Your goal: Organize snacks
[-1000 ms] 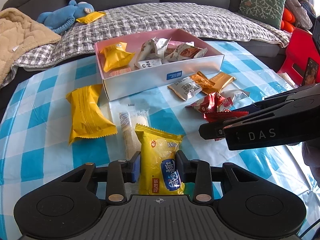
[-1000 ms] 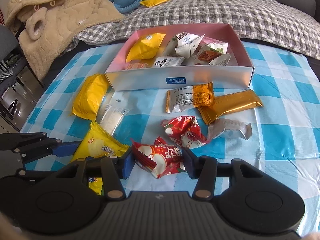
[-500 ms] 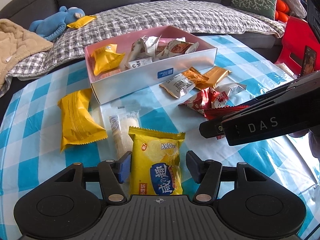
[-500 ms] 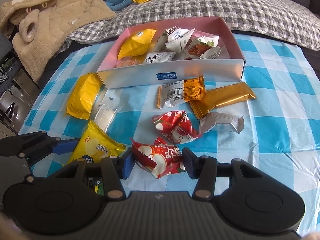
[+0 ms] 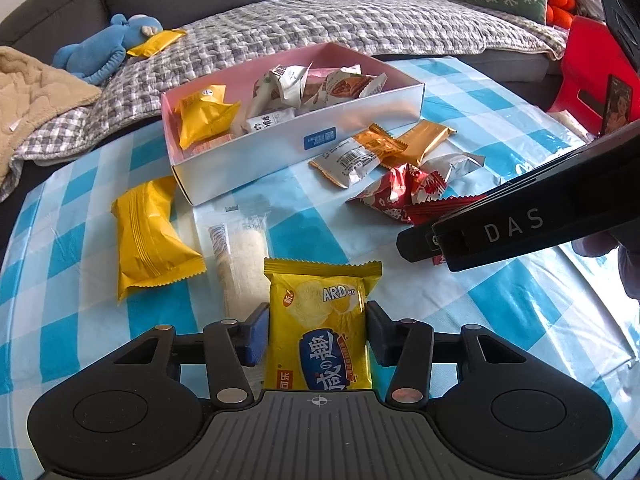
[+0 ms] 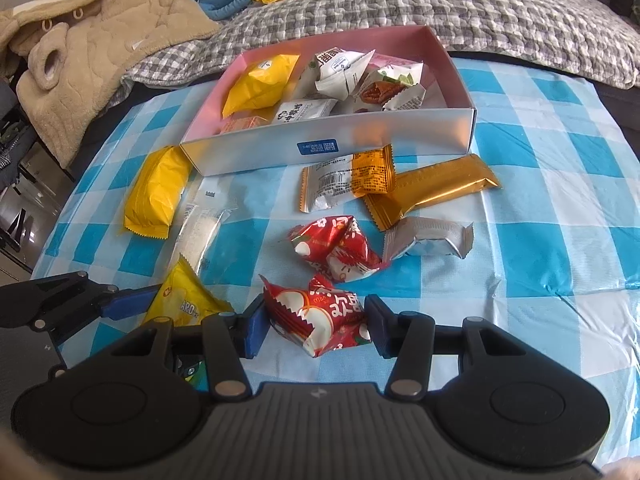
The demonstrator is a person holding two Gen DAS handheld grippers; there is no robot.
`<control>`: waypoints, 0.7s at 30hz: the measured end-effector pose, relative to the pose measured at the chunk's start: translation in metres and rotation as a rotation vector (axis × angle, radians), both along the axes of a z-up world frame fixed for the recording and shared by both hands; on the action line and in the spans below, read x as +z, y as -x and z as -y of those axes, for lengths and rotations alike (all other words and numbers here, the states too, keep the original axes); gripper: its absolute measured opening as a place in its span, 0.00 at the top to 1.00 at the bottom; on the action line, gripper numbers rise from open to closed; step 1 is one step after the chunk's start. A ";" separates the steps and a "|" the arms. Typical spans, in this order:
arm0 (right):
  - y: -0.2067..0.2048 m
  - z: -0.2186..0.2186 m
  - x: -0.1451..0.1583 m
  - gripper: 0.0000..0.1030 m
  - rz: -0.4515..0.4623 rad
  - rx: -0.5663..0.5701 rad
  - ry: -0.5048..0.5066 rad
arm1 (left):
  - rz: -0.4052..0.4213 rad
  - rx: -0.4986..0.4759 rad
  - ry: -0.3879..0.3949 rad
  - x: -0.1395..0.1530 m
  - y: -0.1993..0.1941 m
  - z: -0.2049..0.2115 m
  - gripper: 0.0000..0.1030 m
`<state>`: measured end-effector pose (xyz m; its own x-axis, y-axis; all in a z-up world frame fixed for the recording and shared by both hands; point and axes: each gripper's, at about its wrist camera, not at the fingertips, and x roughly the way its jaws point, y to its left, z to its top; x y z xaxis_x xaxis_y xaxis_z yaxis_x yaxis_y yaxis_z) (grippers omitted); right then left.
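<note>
My left gripper (image 5: 316, 330) is shut on a yellow chip packet (image 5: 320, 328), its pads against the packet's sides. My right gripper (image 6: 316, 328) is shut on a red snack packet (image 6: 320, 318). A pink-lined white box (image 5: 280, 148) with several snacks inside stands further back on the blue checked tablecloth; it also shows in the right wrist view (image 6: 320, 148). Loose on the cloth lie a yellow pack (image 5: 148, 236), a clear rice cracker pack (image 5: 240, 256), a second red packet (image 6: 340, 248), a silver packet (image 6: 428, 240) and gold bars (image 6: 432, 188).
The right gripper's body (image 5: 520, 224) reaches in from the right of the left wrist view. A sofa with a grey checked blanket (image 6: 400, 4), a blue plush toy (image 5: 100, 52) and a beige garment (image 6: 80, 48) lies behind the table. A red stool (image 5: 592, 68) is far right.
The left jaws were tight on the chip packet, opened half a second ago, and have closed onto its sides again. The right gripper keeps hold of the red packet.
</note>
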<state>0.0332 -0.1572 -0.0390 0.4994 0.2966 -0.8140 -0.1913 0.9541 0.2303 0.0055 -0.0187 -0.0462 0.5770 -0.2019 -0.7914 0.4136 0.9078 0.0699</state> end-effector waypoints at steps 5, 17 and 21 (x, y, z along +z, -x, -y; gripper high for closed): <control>0.001 0.004 0.006 0.54 0.013 -0.005 -0.016 | 0.014 0.029 0.037 0.010 -0.002 -0.003 0.54; -0.008 0.021 0.027 0.54 0.050 -0.066 -0.079 | 0.040 0.104 0.122 0.037 -0.018 -0.014 0.54; -0.012 0.027 0.034 0.54 0.060 -0.091 -0.103 | 0.050 0.137 0.147 0.046 -0.026 -0.017 0.54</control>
<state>0.0455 -0.1846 -0.0050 0.5748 0.3285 -0.7494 -0.1214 0.9400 0.3189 0.0312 -0.0021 -0.0003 0.6449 -0.2304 -0.7287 0.2853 0.9571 -0.0502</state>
